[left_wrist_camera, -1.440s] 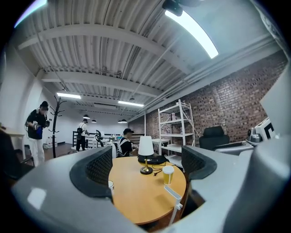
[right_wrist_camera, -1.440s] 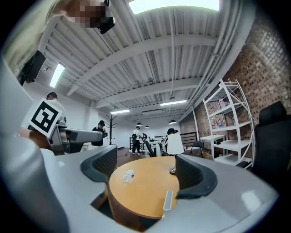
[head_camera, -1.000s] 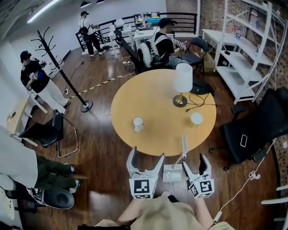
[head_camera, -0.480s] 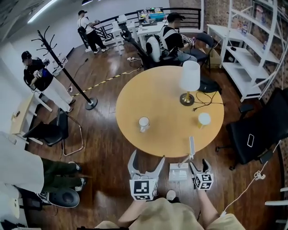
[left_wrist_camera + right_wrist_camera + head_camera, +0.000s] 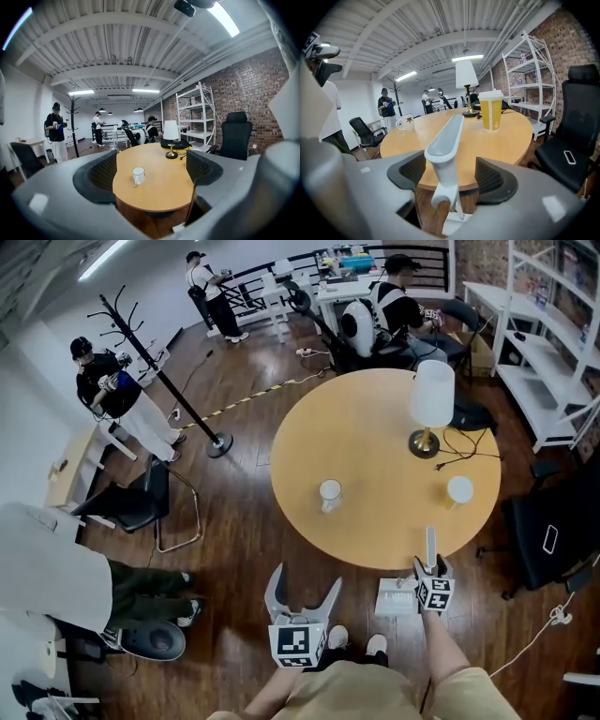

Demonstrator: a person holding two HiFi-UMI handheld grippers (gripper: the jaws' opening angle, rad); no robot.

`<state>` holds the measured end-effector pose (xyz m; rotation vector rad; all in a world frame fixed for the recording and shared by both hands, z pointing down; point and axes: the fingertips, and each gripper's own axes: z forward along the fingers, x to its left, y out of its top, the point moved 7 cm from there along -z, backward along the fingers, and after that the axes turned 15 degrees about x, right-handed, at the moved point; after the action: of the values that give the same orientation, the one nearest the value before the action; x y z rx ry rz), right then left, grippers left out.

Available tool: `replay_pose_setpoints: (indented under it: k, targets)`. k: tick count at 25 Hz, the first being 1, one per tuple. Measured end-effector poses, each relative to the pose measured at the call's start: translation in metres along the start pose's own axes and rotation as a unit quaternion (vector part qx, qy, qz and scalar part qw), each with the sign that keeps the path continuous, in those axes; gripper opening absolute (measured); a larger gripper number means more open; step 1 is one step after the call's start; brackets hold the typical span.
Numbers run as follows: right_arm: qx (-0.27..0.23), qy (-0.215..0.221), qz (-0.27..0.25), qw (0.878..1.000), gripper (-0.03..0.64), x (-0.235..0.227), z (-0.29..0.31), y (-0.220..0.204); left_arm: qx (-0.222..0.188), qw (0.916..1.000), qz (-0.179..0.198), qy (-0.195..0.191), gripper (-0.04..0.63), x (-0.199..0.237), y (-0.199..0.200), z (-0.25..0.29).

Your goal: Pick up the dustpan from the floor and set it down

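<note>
One dustpan [image 5: 395, 598], likely light, stiff, slick plastic; best gripped by its upright handle [image 5: 445, 136].
Right gripper [image 5: 451, 173]: jaws just closing, astride that handle, not yet pressing; left gripper [image 5: 150, 168]: also closing, empty.

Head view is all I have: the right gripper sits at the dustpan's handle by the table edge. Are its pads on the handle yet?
Observer: Not yet. In the right gripper view the dustpan handle stands between the right gripper's pads, with a gap showing on each side. Its jaws have just been closing.
Operator: And the left gripper, is it carrying anything?
Observer: No. The left gripper view shows the left gripper with its jaws apart and nothing between them. They have just been closing a little too.
</note>
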<state>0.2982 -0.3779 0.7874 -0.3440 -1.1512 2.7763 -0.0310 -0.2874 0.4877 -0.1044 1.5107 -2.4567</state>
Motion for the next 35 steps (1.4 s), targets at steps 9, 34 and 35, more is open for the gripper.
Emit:
replay_pose_setpoints:
  k: [9, 34, 35]
  targets:
    - [0.028, -0.063, -0.055, 0.996, 0.061, 0.011, -0.003, 0.012, -0.005, 0.9999, -0.001, -0.011, 0.46, 0.006, 0.003, 0.004]
    - [-0.258, -0.089, -0.026, 0.962, 0.066, 0.099, -0.26, 0.144, -0.082, 0.9948, -0.028, -0.053, 0.453, 0.021, 0.03, 0.001]
    - [-0.27, -0.09, -0.028, 0.958, 0.066, 0.105, -0.273, 0.153, -0.086, 0.9946, -0.029, -0.051, 0.451, 0.023, 0.033, 0.0]
